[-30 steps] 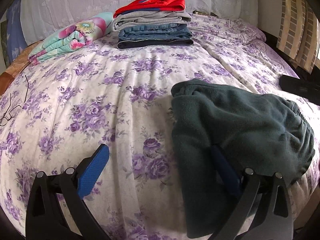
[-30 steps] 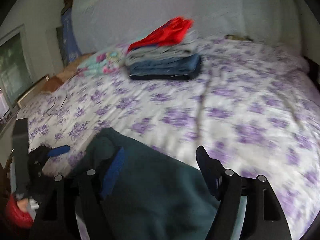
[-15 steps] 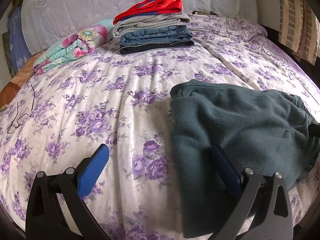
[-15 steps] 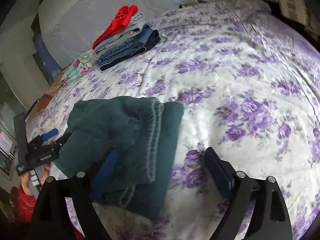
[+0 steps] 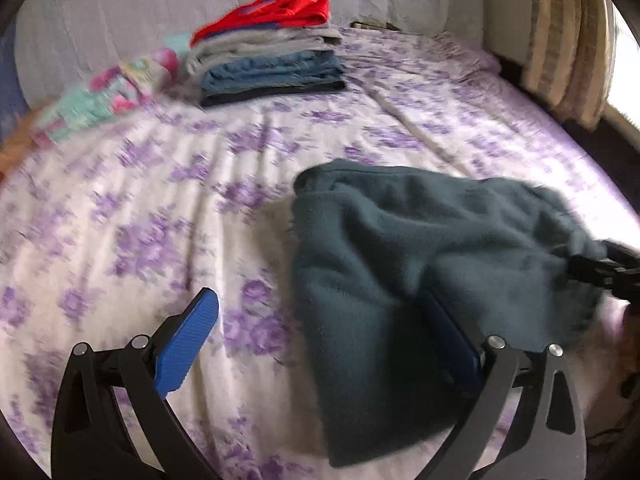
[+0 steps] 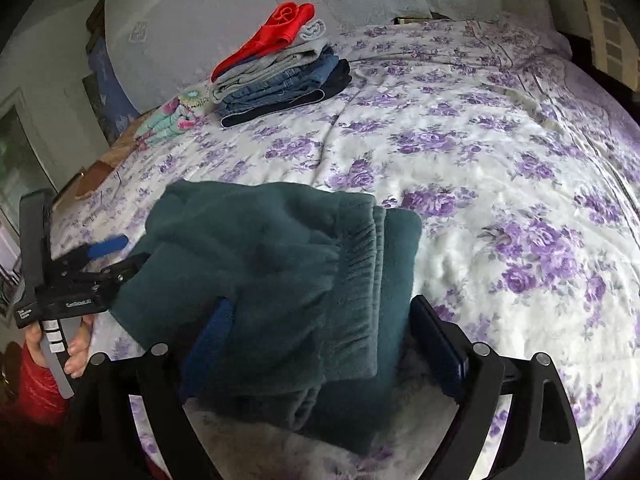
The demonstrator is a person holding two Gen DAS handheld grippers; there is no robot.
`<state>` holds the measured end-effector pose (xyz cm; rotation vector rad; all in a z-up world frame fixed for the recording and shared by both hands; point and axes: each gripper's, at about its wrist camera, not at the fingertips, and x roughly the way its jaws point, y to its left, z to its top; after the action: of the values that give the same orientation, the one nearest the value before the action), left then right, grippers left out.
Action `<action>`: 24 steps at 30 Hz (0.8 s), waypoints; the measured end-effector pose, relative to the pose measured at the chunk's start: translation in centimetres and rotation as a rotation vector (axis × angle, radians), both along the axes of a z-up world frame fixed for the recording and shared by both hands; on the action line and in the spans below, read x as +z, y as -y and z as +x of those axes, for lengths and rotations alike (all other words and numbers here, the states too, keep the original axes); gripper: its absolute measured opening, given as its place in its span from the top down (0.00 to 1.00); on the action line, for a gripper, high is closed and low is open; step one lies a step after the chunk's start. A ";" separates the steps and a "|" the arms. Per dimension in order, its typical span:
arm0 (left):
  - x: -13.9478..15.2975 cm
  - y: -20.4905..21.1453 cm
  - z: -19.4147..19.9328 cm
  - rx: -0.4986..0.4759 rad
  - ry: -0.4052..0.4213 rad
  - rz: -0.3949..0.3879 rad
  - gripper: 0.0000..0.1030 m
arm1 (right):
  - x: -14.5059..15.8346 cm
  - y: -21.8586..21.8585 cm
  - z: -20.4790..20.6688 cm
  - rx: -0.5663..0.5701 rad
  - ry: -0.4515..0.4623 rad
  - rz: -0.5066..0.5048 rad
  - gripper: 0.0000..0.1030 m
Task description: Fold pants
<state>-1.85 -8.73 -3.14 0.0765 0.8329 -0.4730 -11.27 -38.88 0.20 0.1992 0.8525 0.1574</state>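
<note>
Near the bed's front edge, at about six o'clock on the flowered cover, we are looking at the dark green pants lying folded into a thick bundle, elastic waistband on top and facing three o'clock in the right wrist view. Our right gripper is straddling that waistband end — its jaws have just been opening and are standing wide, one blue pad tucked against the fleece at nine o'clock, the other just beside the bundle's edge at three o'clock, neither squeezing it. Our left gripper is sitting at the opposite end with its jaws spread wide too: the nine o'clock finger is hovering over bare cover, while the three o'clock finger is half buried under the cloth. We are gripping nothing with either. Far off at twelve o'clock a stack of folded clothes, red on top, is resting beside a flowery bundle.
</note>
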 end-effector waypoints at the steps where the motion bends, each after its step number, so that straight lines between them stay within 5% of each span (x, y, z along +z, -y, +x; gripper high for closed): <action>1: 0.0 -0.4 0.1 -0.038 -0.050 -0.066 0.05 | 0.3 0.6 -0.2 -0.004 -0.001 0.033 0.12; 4: 0.0 -0.9 0.5 -0.144 -0.160 -0.225 0.05 | 0.3 1.8 -0.4 -0.006 -0.009 0.125 0.12; 9: -1.2 1.9 1.0 -0.214 -0.148 -0.117 0.05 | -1.0 2.2 1.3 0.013 -0.016 0.157 0.13; 11: -1.0 1.9 1.1 -0.213 -0.151 -0.123 0.05 | -1.1 1.9 2.0 0.017 -0.013 0.173 0.21; 15: -1.0 1.1 1.9 -0.203 -0.191 -0.201 0.05 | -1.2 1.4 2.3 0.003 -0.005 0.147 0.53; 19: -0.6 1.5 2.3 -0.175 -0.163 -0.191 0.29 | -0.8 0.7 1.2 -0.005 0.046 0.087 0.63; 24: -0.2 0.7 2.0 -0.153 -0.132 -0.215 0.53 | 1.0 -3.6 -0.8 0.067 0.174 -0.205 0.65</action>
<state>0.16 -9.48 -3.33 -0.0910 0.9047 -0.7153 -12.02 -35.25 1.25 -0.0352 0.6966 0.1466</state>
